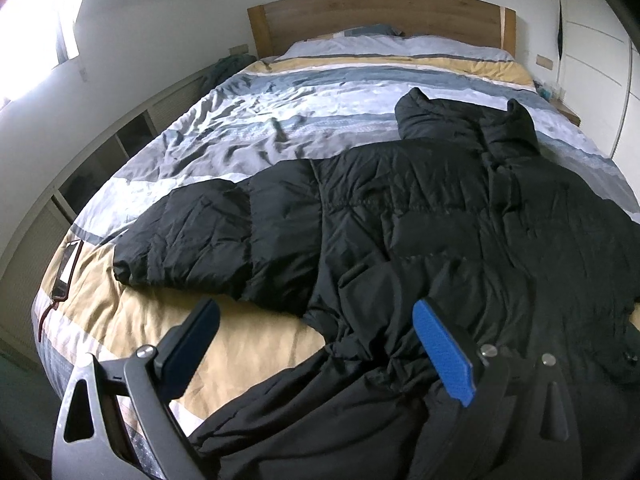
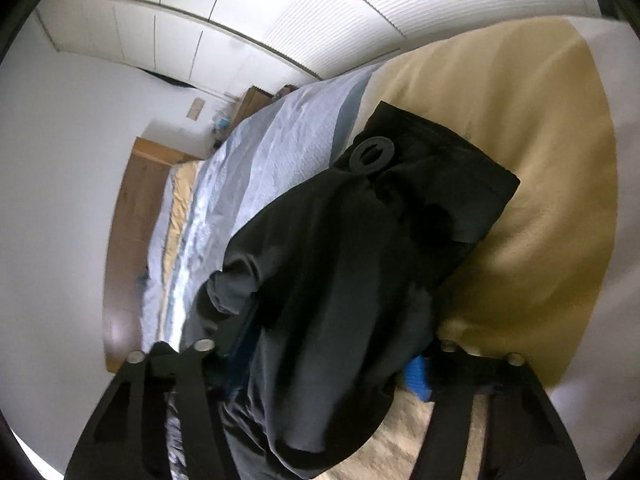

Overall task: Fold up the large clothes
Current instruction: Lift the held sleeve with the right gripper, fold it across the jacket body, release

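Black jacket (image 2: 320,280) hides right gripper's (image 2: 320,364) fingers (image 2: 418,376).

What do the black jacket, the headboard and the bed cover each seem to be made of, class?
Black jacket: probably a slick synthetic shell, nylon or polyester, padded; faint sheen and puffy quilted panels suggest it.
Headboard: wood or wood veneer, matte; brown grain shows.
Bed cover: soft woven fabric, perhaps cotton; fine creases, no shine.

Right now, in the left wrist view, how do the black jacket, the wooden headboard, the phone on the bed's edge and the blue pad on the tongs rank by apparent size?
1. black jacket
2. wooden headboard
3. blue pad, inflated by nearness to the camera
4. phone, not much smaller than the pad
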